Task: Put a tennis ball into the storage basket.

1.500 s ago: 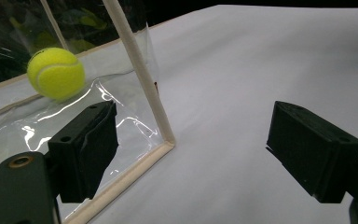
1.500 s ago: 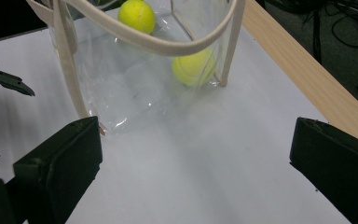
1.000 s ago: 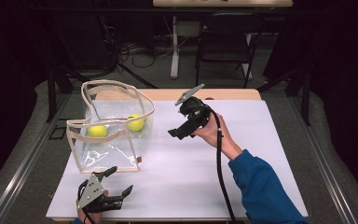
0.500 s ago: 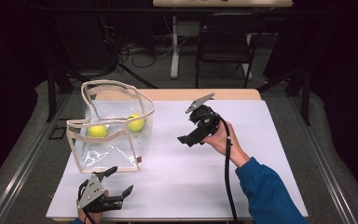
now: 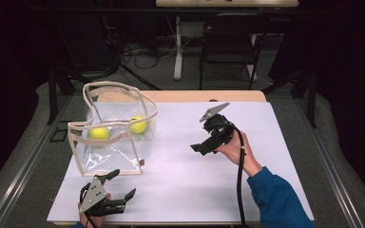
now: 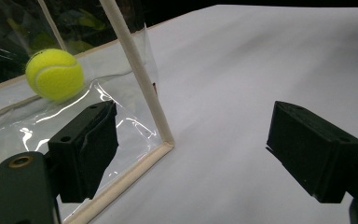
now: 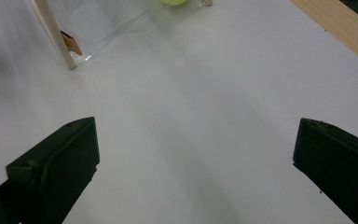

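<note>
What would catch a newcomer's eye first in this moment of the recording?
The clear plastic bag with cream trim stands at the left of the white table, and two yellow tennis balls glow through it. To its right the right gripper hangs open above the table, tilted toward the bag. The left gripper rests open at the near edge, just in front of the bag's corner.
</note>
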### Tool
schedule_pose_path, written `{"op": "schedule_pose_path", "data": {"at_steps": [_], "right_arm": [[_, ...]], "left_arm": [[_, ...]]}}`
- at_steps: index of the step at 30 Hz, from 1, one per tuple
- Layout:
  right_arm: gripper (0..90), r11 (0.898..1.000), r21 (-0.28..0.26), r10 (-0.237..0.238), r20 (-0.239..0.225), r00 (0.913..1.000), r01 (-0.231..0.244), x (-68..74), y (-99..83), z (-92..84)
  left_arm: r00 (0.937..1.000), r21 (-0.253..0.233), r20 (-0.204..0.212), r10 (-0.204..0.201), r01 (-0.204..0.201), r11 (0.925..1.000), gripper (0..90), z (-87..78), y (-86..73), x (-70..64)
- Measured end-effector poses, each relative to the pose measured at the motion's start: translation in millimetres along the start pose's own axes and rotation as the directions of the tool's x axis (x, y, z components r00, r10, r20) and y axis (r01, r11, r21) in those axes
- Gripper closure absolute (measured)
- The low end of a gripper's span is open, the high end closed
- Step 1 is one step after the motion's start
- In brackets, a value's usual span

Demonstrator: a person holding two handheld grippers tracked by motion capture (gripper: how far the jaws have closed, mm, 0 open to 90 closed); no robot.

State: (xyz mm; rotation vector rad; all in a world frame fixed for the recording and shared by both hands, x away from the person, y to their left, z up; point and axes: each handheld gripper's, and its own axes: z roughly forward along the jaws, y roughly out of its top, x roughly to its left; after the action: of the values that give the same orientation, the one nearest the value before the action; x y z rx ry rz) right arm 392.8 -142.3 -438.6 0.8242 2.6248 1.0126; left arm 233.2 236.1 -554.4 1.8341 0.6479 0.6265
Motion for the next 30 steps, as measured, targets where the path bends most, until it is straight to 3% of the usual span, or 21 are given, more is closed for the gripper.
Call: {"op": "schedule_pose_path", "data": {"at_steps": [30], "right_arm": [[0.0, 0.995, 0.078, 0.062, 0.031, 0.9976, -0.064, -1.8, -66.9, -2.5]], "left_arm": [[1.0000, 0.003, 0.002, 0.003, -0.003, 1.0000, 15.9, 1.0, 0.2, 0.1]]}}
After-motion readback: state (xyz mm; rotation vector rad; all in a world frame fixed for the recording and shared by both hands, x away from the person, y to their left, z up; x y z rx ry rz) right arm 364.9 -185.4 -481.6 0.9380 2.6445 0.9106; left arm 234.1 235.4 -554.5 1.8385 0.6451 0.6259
